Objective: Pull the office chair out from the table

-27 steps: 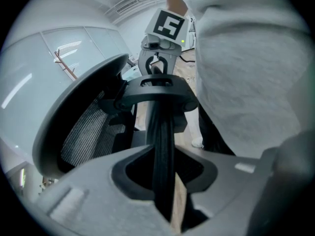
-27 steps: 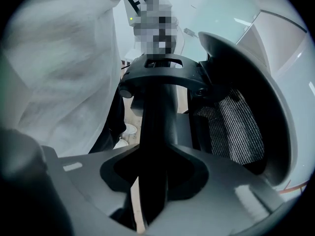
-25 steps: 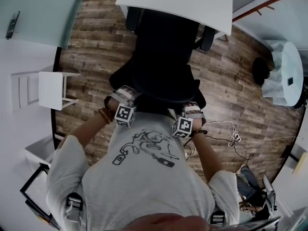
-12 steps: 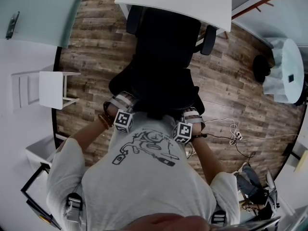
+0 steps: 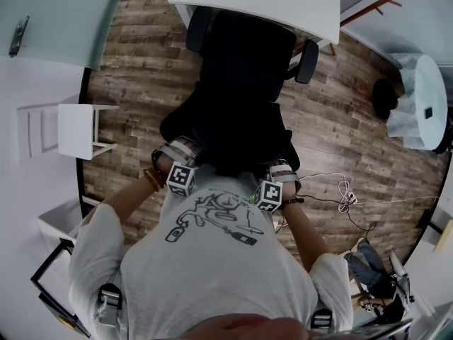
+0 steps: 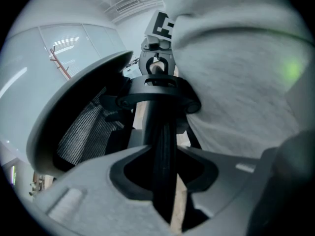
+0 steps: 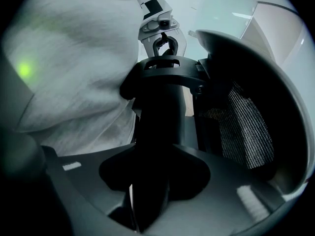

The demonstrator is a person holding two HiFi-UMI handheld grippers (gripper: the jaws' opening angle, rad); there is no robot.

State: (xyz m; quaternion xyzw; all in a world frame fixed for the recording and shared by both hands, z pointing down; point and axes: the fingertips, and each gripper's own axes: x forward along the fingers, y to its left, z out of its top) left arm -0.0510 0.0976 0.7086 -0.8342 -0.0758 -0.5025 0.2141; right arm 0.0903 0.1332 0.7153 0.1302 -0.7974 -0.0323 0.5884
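Two-handed hold on office chair (image 5: 241, 83), mostly out from tabletop (image 5: 283, 2), backrest twd person. Left gripper (image 5: 185, 151) jaws clamp top back bar (image 6: 161, 146) as pull handle. Right gripper (image 5: 282, 170) jaws opening, same bar between them, prob. starting to let go.

No legible txt, nrs or brands anywhere. Only square b/w code markers on left cube (image 5: 180, 179) & right cube (image 5: 269, 195); shirt drawing (image 5: 212, 218) carries no words.
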